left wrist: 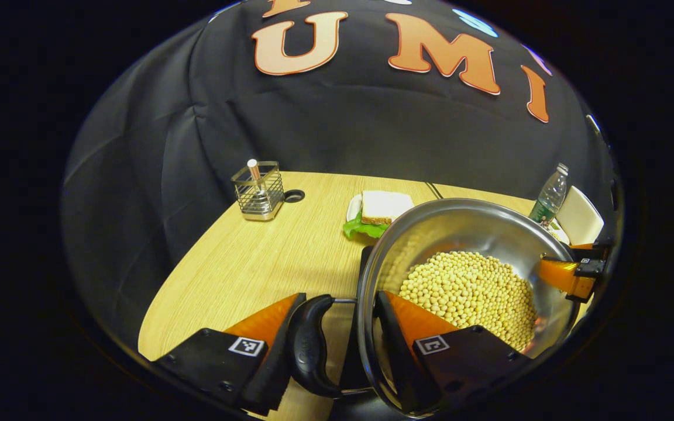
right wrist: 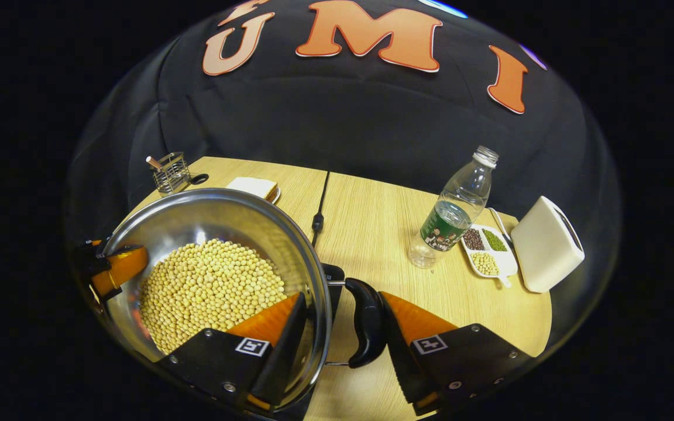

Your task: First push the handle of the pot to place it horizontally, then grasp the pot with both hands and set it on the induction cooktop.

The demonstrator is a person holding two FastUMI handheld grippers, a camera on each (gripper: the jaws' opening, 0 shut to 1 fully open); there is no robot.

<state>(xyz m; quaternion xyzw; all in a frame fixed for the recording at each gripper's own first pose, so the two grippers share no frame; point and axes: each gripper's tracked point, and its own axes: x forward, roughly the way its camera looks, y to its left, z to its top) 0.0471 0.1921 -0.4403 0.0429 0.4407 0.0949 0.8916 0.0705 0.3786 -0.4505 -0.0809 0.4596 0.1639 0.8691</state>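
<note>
Both grippers [left wrist: 337, 327] [right wrist: 337, 327] clamp pot [left wrist: 466, 228] handles.

No legible text, brand or number is found on any object. The water bottle [right wrist: 457, 211], standing toward the tabletop's right edge, carries a green label with printing too small to make out. Each gripper finger bears a small square coded marker [right wrist: 253, 346], a pattern and not readable characters. The white box [right wrist: 546, 244] at the right edge shows no lettering.
</note>
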